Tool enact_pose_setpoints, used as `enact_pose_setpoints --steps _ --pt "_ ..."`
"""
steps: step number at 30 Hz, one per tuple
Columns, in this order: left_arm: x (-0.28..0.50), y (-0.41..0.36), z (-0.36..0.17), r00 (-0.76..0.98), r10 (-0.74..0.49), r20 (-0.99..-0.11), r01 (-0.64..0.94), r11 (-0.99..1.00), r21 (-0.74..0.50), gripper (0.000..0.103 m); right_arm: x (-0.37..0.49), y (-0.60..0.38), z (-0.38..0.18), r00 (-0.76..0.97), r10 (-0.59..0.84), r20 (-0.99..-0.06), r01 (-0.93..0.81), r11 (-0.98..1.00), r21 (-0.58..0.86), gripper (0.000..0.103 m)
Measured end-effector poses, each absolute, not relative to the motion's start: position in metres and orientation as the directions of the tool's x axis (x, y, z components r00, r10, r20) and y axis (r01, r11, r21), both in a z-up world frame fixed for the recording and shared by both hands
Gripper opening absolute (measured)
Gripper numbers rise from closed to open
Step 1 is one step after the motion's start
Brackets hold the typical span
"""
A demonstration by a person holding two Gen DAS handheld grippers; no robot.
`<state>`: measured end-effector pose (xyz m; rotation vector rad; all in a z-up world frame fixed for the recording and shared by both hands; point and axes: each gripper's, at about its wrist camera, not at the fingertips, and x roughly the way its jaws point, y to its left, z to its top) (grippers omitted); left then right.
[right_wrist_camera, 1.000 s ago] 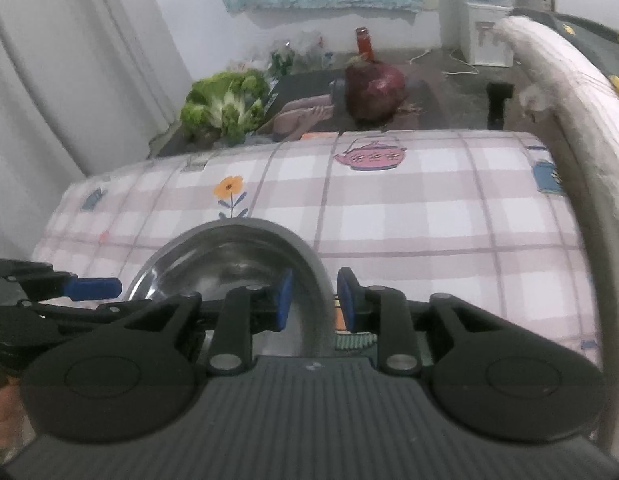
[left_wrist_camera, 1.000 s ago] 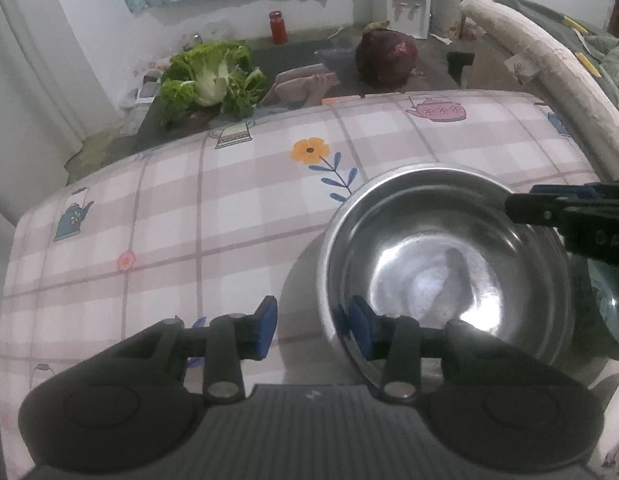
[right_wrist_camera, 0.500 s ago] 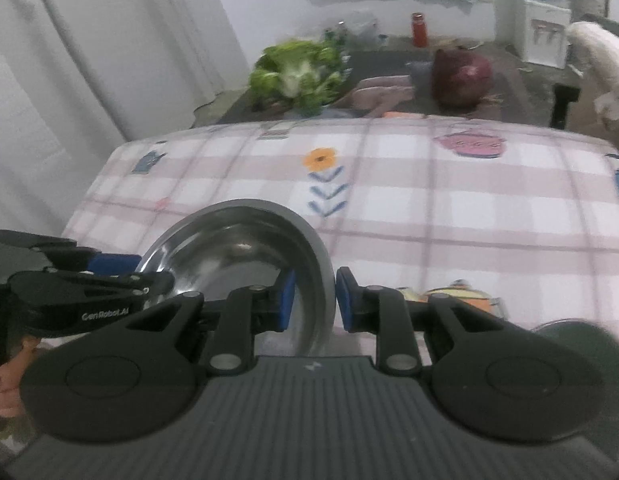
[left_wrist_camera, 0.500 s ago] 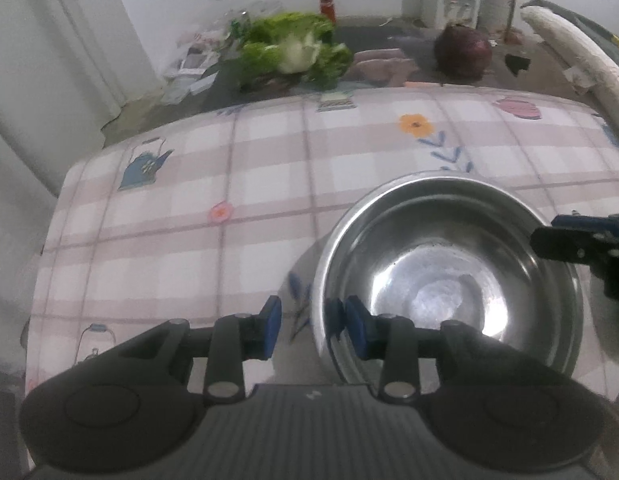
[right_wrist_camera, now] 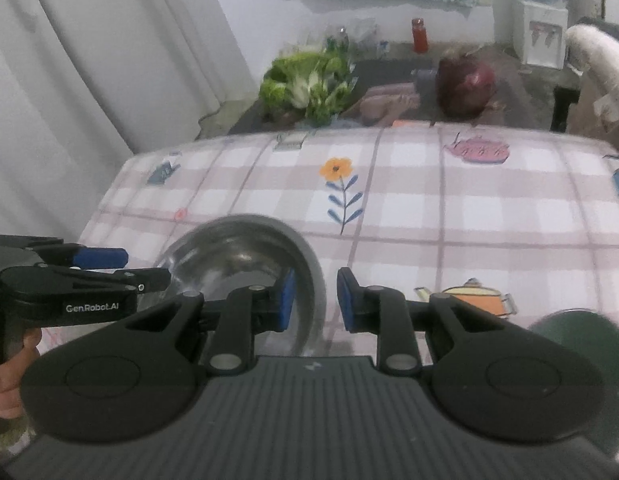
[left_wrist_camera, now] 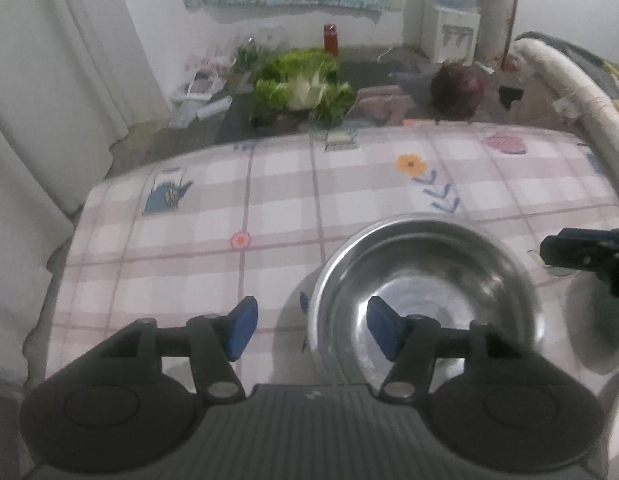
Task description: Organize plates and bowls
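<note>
A shiny steel bowl [left_wrist_camera: 429, 292] sits over the checked tablecloth [left_wrist_camera: 269, 208]. My left gripper [left_wrist_camera: 311, 330] straddles its near-left rim; the jaws are opening and neither blue pad touches the metal. My right gripper [right_wrist_camera: 315, 300] has the bowl's [right_wrist_camera: 233, 256] right rim between its narrowly set pads and looks shut on it. In the left wrist view the right gripper's fingers [left_wrist_camera: 577, 250] show at the bowl's far right. In the right wrist view the left gripper's fingers [right_wrist_camera: 101, 258] reach in from the left, with a hand [right_wrist_camera: 9, 368] holding that tool.
A dark green dish [right_wrist_camera: 581, 336] lies at the near right of the table. Beyond the far table edge are lettuce [left_wrist_camera: 305, 88], a red cabbage [left_wrist_camera: 457, 88], a red jar [left_wrist_camera: 330, 38] and a water dispenser [left_wrist_camera: 453, 36]. White curtain hangs left; a padded white roll [left_wrist_camera: 577, 100] runs along the right.
The left gripper's jaws have spread wide apart off the bowl's rim. Both cameras have pulled back and risen, so more tablecloth shows. The right gripper's jaws stay the same around the rim.
</note>
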<state>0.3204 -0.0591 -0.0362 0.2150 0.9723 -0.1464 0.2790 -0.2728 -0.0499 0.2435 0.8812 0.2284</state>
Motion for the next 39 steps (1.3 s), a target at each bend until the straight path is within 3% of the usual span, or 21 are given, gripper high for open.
enact_pose_setpoints --steps 5,11,15,21,24,28,34,39 --pt "0.296 -0.076 -0.005 0.594 -0.104 -0.798 0.277 0.957 0.081 0.077 0.243 -0.303 -0.021 0.658 0.278 -0.7 -0.069 0.948 0.312 0.026" --pt "0.271 -0.123 0.017 0.558 -0.265 -0.787 0.422 0.907 -0.007 0.089 0.19 -0.355 0.003 0.705 0.181 -0.686 0.022 0.961 0.276 0.047" --pt "0.257 -0.167 0.01 0.52 -0.312 -0.795 0.509 0.861 -0.006 0.089 0.162 -0.389 0.005 0.716 0.122 -0.688 0.085 0.962 0.26 0.055" --pt "0.248 -0.218 -0.016 0.491 -0.314 -0.813 0.552 0.833 0.012 0.088 0.142 -0.428 -0.016 0.695 0.112 -0.711 0.146 0.946 0.291 0.055" --pt "0.25 -0.233 -0.029 0.488 -0.304 -0.818 0.549 0.836 0.017 0.082 0.142 -0.439 -0.03 0.688 0.134 -0.713 0.157 0.932 0.326 0.055" --pt "0.26 -0.249 -0.046 0.452 -0.294 -0.842 0.545 0.838 0.001 0.068 0.149 -0.448 -0.049 0.673 0.159 -0.722 0.174 0.915 0.364 0.046" --pt "0.273 -0.263 -0.066 0.413 -0.277 -0.868 0.536 0.844 -0.014 0.061 0.161 -0.455 -0.071 0.658 0.185 -0.73 0.185 0.9 0.394 0.034" --pt "0.274 -0.277 -0.079 0.391 -0.255 -0.885 0.552 0.834 0.003 0.04 0.171 -0.459 -0.088 0.642 0.209 -0.738 0.189 0.889 0.416 0.026"
